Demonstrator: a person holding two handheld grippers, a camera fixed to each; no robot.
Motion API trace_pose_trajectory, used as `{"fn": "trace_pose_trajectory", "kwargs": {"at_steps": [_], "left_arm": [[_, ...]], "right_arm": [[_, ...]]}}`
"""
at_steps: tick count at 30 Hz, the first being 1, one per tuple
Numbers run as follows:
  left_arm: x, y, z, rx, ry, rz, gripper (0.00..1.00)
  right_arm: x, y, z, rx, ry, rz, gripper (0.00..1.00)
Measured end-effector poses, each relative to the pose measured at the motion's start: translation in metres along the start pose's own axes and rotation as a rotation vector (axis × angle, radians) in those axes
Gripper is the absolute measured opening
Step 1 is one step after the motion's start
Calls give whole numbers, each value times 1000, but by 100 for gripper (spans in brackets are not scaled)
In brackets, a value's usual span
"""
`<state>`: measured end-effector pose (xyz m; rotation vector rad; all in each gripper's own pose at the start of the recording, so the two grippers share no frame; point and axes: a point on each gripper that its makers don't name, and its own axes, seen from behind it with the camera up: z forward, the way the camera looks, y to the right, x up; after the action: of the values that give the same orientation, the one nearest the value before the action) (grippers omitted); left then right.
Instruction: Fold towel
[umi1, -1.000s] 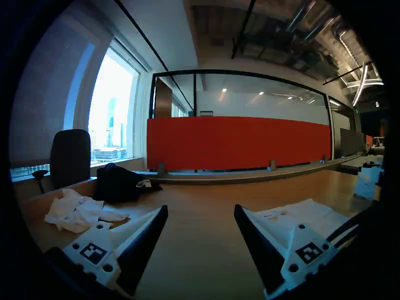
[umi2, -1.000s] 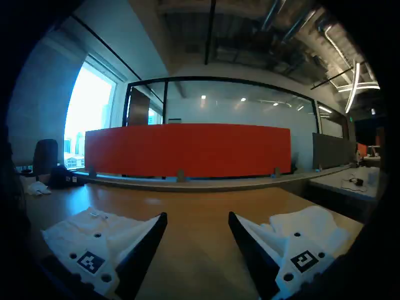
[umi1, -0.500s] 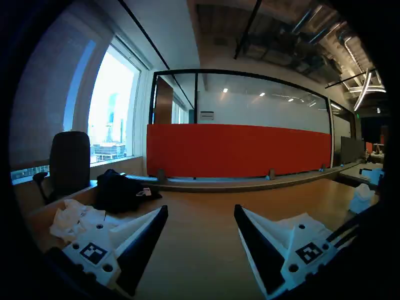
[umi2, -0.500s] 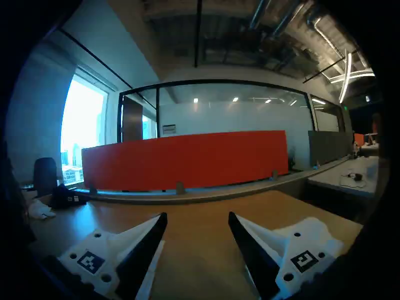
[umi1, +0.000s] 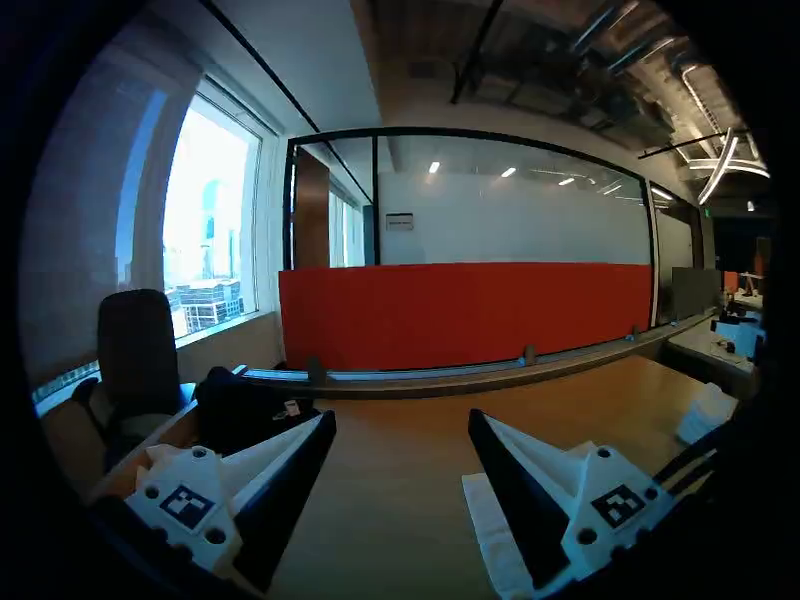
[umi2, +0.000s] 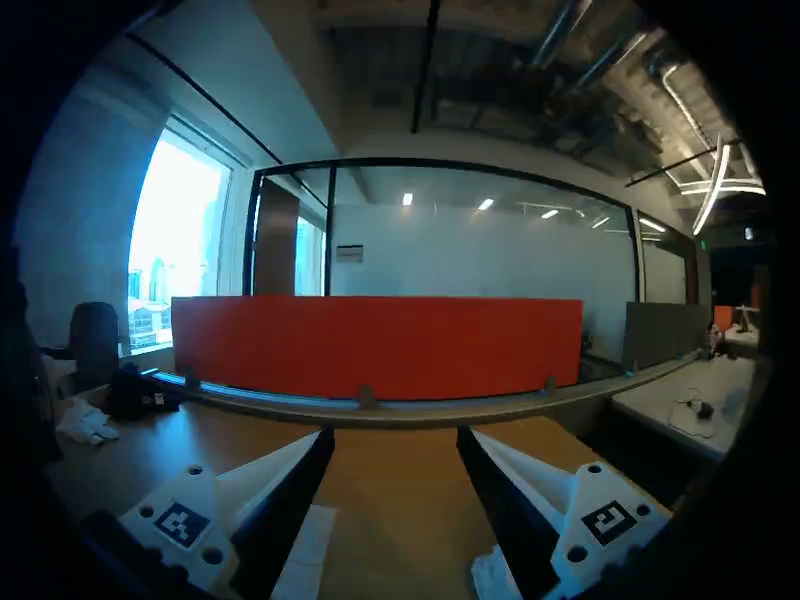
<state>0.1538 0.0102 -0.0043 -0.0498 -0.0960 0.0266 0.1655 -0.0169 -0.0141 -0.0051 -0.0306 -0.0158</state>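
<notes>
Low on the desk (umi1: 400, 520), right of centre in the left gripper view, we log the white towel (umi1: 488, 525): flat, its visible strip tucked under the right-hand finger of the left gripper (umi1: 400, 415). The jaws stand wide apart with nothing between them.

The right gripper (umi2: 395, 432) has its jaws equally wide and empty. In the right gripper view, a strip of the towel (umi2: 308, 550) shows just below its left-hand finger. A white scrap (umi2: 490, 578) sits under the other finger; we cannot tell if it is the same cloth.

Both cameras look level across the desk toward the red partition (umi1: 460, 315), so we judge both grippers are pointing over the towel, not at it.

Key relation: the towel lies beneath and between the two, right of the left gripper's gap and left of the right gripper's gap. Visible edges run near to far, but too little shows to fix the long axis. Neither gripper looks clearly nearer. We expect the next move needs both to tip down and inward.
</notes>
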Motion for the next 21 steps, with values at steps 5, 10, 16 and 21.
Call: {"fn": "trace_pose_trajectory", "kwargs": {"at_steps": [5, 10, 16, 21], "left_arm": [[16, 9, -2, -36, -29, 24, 98], [19, 23, -2, -100, -75, 65, 99], [12, 46, -5, -210, -150, 115, 98], [-1, 63, -11, -293, -212, 153, 98]], "right_arm": [[15, -4, -2, 23, -22, -20, 95], [21, -12, -4, 73, -57, -43, 94], [18, -29, -7, 172, -121, -84, 95], [9, -43, -12, 261, -186, -136, 95]]}}
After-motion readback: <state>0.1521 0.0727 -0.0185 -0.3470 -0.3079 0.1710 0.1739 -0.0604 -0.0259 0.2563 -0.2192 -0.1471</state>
